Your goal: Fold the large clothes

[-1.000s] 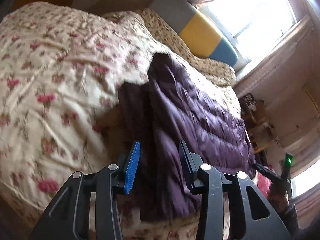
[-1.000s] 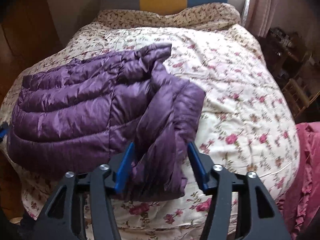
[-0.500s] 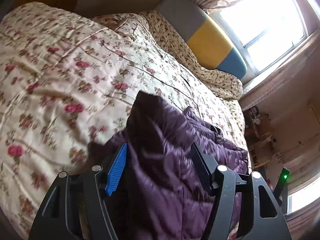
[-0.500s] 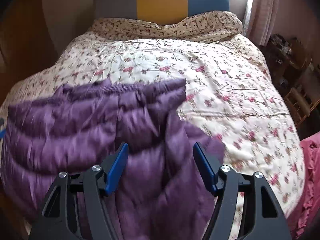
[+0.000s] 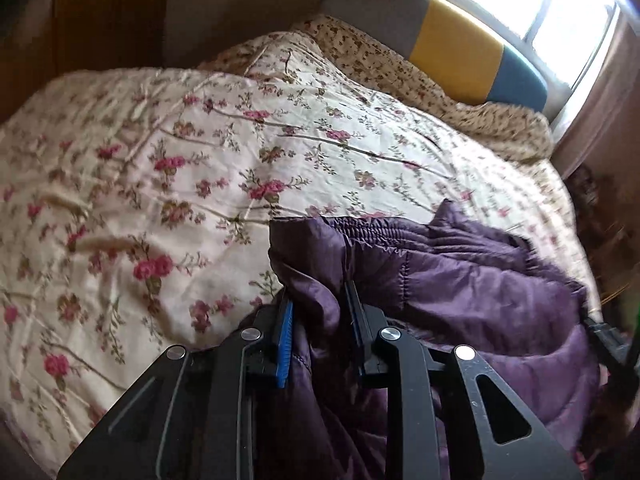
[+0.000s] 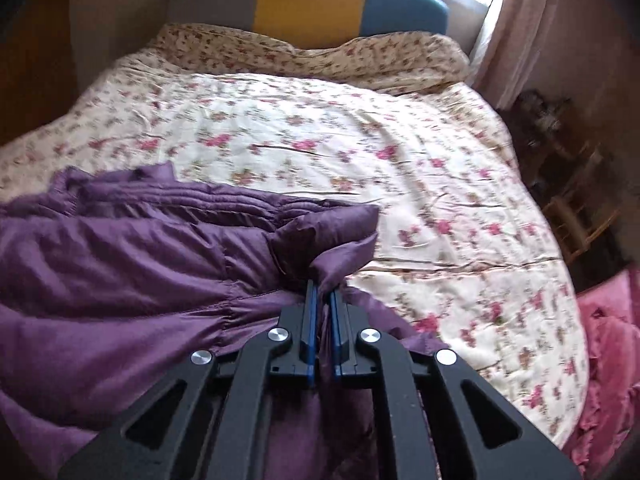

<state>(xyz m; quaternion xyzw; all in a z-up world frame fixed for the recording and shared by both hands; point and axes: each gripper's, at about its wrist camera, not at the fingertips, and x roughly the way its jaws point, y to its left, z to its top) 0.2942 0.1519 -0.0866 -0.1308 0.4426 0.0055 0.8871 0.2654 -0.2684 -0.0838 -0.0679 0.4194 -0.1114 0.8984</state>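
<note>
Purple jacket [image 5: 472, 280] pinched by L gripper [image 5: 320, 300] & R gripper [image 6: 324, 292], lower frame; jaws just closed on fabric.

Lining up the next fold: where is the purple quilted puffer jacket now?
The purple quilted puffer jacket lies bunched at the near edge of the floral bedspread, low-left in the right wrist view.

A glossy deep-purple quilted jacket [image 6: 132, 264] fills the lower left of the right wrist view and the lower right of the left wrist view. Around it spreads a cream bedspread [image 5: 168, 184] printed with pink roses and olive-green sprigs. At the top, a tan pillow cover [image 6: 320, 56] carries a smaller, denser floral print. The headboard [image 6: 312, 0] shows grey, yellow and blue blocks. A pale pink curtain [image 6: 516, 28] hangs upper right; rose-pink fabric [image 6: 608, 352] sits lower right.
</note>
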